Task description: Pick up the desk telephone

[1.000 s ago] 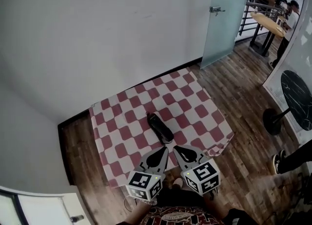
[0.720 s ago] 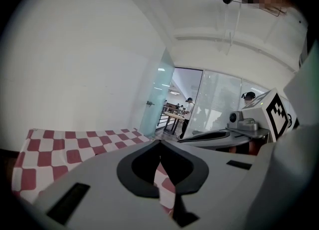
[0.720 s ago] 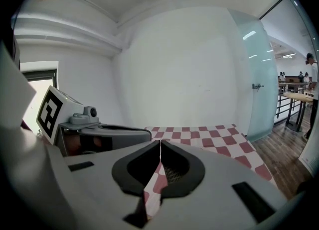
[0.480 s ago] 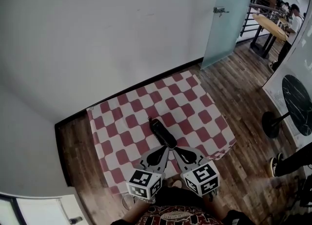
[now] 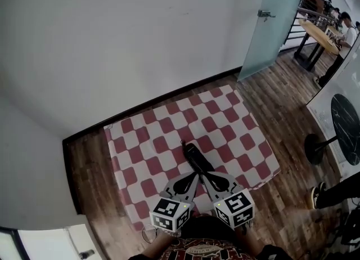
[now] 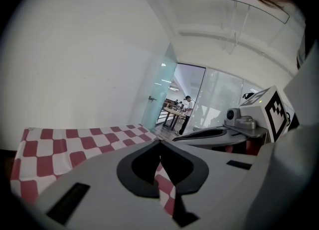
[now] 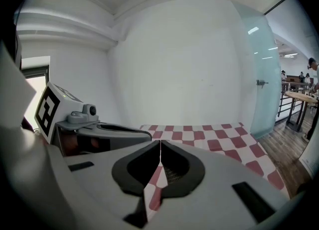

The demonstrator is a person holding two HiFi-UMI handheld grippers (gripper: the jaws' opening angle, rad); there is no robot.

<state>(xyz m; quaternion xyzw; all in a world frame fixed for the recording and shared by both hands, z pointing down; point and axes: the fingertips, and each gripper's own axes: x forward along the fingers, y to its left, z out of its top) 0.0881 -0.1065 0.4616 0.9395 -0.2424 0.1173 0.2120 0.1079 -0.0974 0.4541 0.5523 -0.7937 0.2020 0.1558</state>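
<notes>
The desk telephone (image 5: 194, 157) shows as a black elongated handset lying at an angle on the red-and-white checked tablecloth (image 5: 157, 140), just behind the table's near edge. Both grippers hang side by side over that edge, tips close together at the handset's near end. The left gripper (image 5: 195, 175) is shut with nothing in it, and in the left gripper view its jaws (image 6: 159, 142) meet at the tip. My right gripper (image 5: 203, 174) is also shut and empty (image 7: 160, 143). Whether either tip touches the handset I cannot tell.
A white wall runs behind the table. A frosted glass door (image 5: 270, 22) stands at the back right, and wooden floor (image 5: 281, 95) lies to the right. A round dark table (image 5: 346, 129) and a person's legs (image 5: 332, 191) are at the far right.
Both grippers have moved forward together over the table's near edge, so their tips now sit at the handset's near end. Both jaws stayed shut.
</notes>
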